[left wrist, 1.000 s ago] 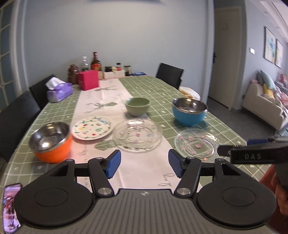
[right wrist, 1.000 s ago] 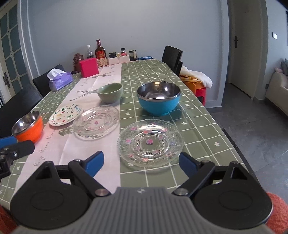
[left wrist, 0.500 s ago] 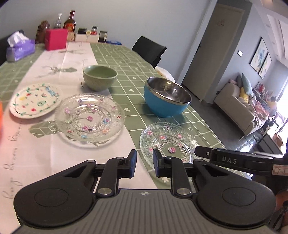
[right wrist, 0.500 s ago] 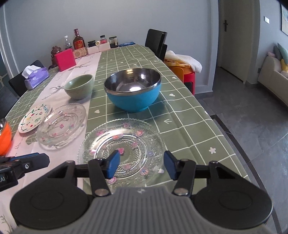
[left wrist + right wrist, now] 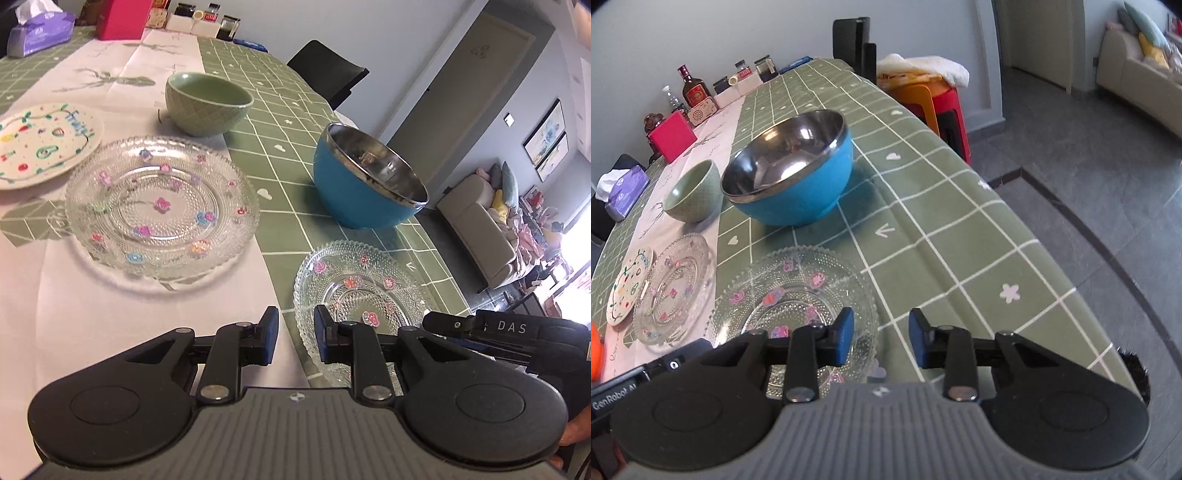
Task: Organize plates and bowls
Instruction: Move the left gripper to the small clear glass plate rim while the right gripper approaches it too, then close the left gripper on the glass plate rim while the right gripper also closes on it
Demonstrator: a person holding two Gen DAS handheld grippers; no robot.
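Observation:
A small flowered glass plate (image 5: 364, 291) (image 5: 798, 295) lies near the table's front right edge. My left gripper (image 5: 295, 338) hovers at its left rim, jaws narrowly apart, holding nothing. My right gripper (image 5: 881, 336) straddles its right rim, jaws partly open. A larger glass plate (image 5: 160, 205) (image 5: 674, 284) lies to the left, beside a painted white plate (image 5: 42, 142) (image 5: 629, 284). A blue steel-lined bowl (image 5: 369, 177) (image 5: 792, 173) and a green bowl (image 5: 207, 101) (image 5: 694, 194) stand behind them.
An orange bowl (image 5: 595, 349) shows at the far left edge. A pink box (image 5: 672, 136), tissue box (image 5: 38, 31), bottles and jars stand at the table's far end. Black chairs (image 5: 330, 72) and stacked stools (image 5: 932, 99) stand to the right.
Both grippers have moved forward and down to the small glass plate, tilting. The right gripper shifted to the plate's right rim. The left jaws widened slightly.

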